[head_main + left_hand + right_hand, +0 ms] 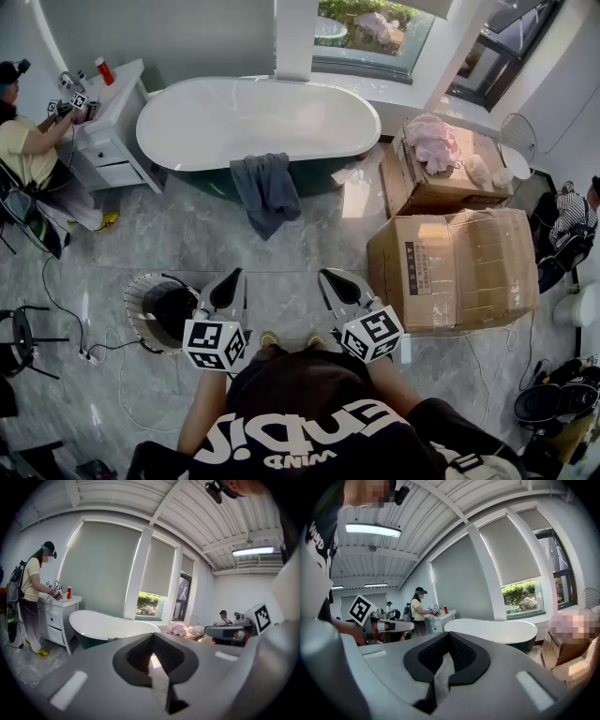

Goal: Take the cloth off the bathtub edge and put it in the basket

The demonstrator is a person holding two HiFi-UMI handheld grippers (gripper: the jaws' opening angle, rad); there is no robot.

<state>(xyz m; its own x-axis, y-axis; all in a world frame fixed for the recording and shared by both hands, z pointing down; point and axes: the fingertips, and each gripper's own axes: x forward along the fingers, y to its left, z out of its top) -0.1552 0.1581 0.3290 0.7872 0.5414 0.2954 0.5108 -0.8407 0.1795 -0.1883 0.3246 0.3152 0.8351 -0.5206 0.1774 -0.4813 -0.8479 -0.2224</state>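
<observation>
1. One white bathtub lies crosswise under the window, on a grey marbled floor.
2. Two cardboard boxes stand to the right of the tub. The farther one carries a pink bundle.
3. A white cabinet stands at the tub's left end, with a person working at it.
4. The dark grey cloth hangs over the tub's near rim. Its long axis runs from the rim down and toward the camera, and its lower end narrows to a point at the floor.
5. The round basket sits on the floor, left of the cloth and just beside the left gripper. A cable trails next to it.
6. The left gripper and right gripper are held side by side and pointed toward the tub, well apart from the cloth. Each has its jaws pressed together on nothing, and bare floor lies between them and the cloth.
</observation>
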